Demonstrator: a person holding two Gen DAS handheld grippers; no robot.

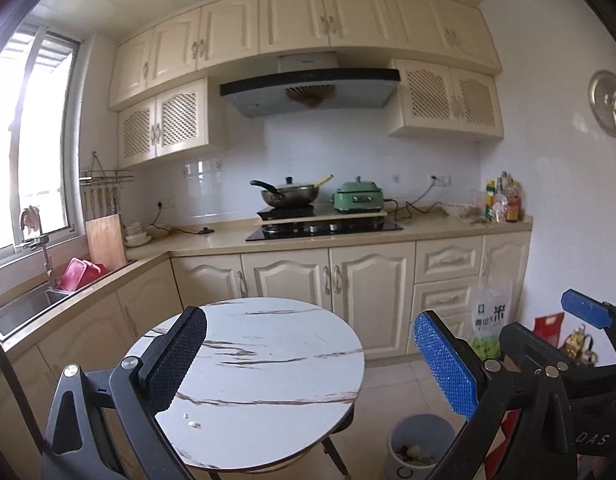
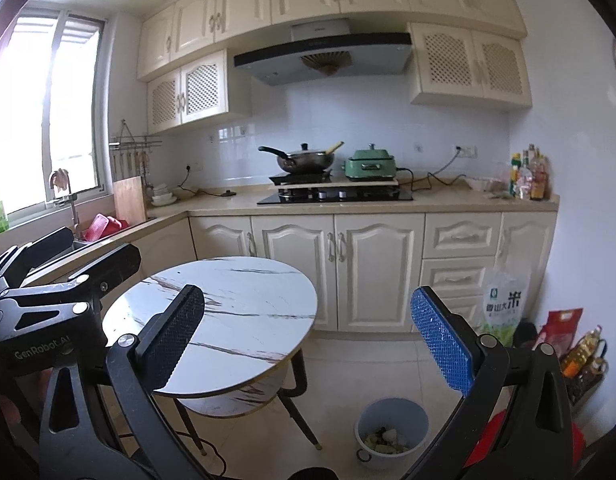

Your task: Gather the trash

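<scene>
Left gripper spread wide, nothing between its 2 fingers, 1 black-padded, 1 blue-padded; it hangs above the near edge of a round marble-pattern table. 2 small pale scraps lie on the tabletop just below and beside the black finger, near the table's front rim; too small to tell what they are. Below and to the blue-finger side, on the tiled floor, stands a grey trash bin holding mixed scraps, close beside the table leg. Right gripper also spread wide and empty, held beside the left one, whose black body shows at its left edge; the table sits ahead under its black finger, the bin below between its fingers, nearer the blue one. Beyond both tools: cream cabinets, a counter with a wok and a green electric cooker over the hob, a rice bag on the floor ahead of the blue finger.
</scene>
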